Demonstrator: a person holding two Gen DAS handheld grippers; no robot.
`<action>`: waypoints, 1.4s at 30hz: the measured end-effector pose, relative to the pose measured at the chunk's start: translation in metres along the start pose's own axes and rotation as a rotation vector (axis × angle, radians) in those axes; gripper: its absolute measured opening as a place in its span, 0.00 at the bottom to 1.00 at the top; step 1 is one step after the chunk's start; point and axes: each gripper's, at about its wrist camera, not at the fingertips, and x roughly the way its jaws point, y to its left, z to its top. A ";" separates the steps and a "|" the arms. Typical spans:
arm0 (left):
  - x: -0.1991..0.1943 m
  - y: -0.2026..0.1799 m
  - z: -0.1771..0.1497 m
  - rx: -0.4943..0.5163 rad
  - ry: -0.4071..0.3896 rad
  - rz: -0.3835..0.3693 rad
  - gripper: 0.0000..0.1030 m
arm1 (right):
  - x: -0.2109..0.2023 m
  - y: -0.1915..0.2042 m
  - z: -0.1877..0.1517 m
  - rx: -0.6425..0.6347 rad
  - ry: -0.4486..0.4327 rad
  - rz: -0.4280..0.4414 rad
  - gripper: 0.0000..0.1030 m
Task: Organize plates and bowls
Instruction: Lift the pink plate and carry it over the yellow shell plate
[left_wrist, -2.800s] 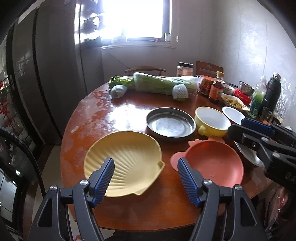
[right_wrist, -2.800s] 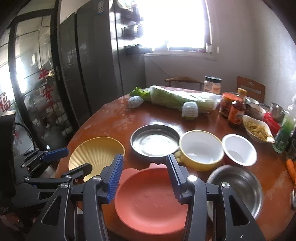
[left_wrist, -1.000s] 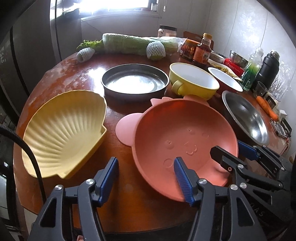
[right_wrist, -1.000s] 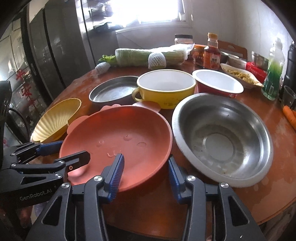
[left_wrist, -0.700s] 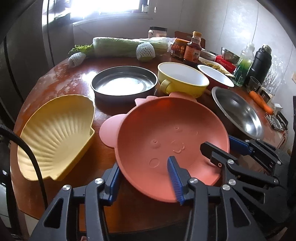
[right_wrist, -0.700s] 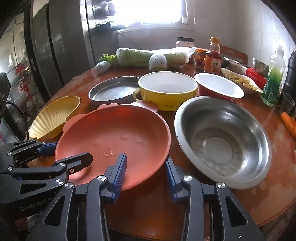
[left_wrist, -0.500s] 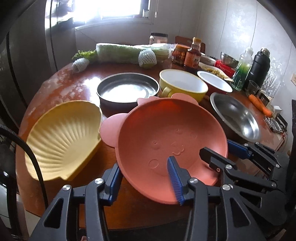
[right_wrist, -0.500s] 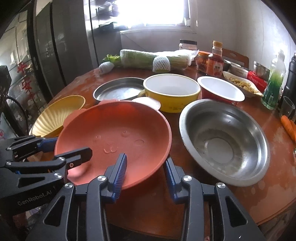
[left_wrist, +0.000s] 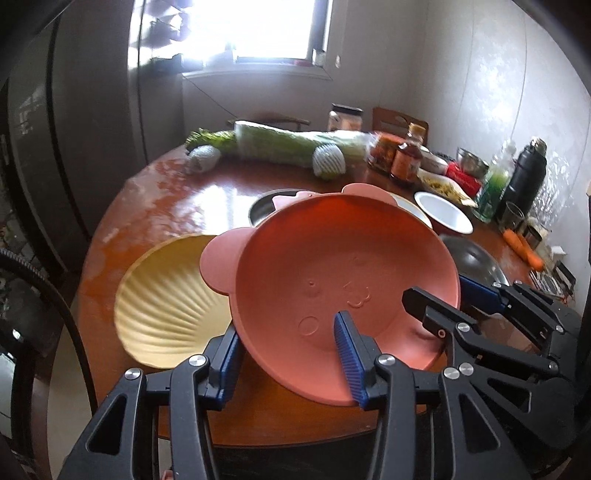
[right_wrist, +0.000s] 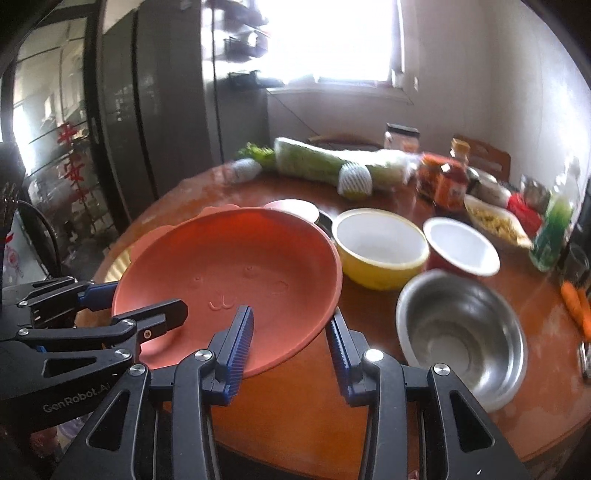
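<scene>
The salmon-pink bear-eared plastic plate (left_wrist: 343, 280) hung tilted above the round wooden table (left_wrist: 207, 206), left gripper (left_wrist: 288, 354) and right gripper (right_wrist: 291, 341) each clenched on its near rim. Judged light, rigid, slick; rim holds suit.

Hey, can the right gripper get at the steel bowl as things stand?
Probably not: the right gripper is clamped on the pink bear plate, shared with the left gripper. The steel bowl itself sits unobstructed.

Salmon-pink plate (left_wrist: 343, 280), ribbed pale-yellow shell dish (left_wrist: 166, 302), yellow bowl (right_wrist: 380, 254).
</scene>
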 end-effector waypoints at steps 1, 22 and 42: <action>-0.002 0.002 0.000 -0.004 -0.004 0.003 0.47 | -0.001 0.004 0.004 -0.012 -0.007 0.003 0.40; -0.013 0.081 0.008 -0.156 -0.051 0.112 0.46 | 0.035 0.073 0.057 -0.192 -0.035 0.110 0.41; 0.019 0.111 -0.003 -0.194 0.041 0.180 0.46 | 0.096 0.094 0.054 -0.230 0.078 0.211 0.41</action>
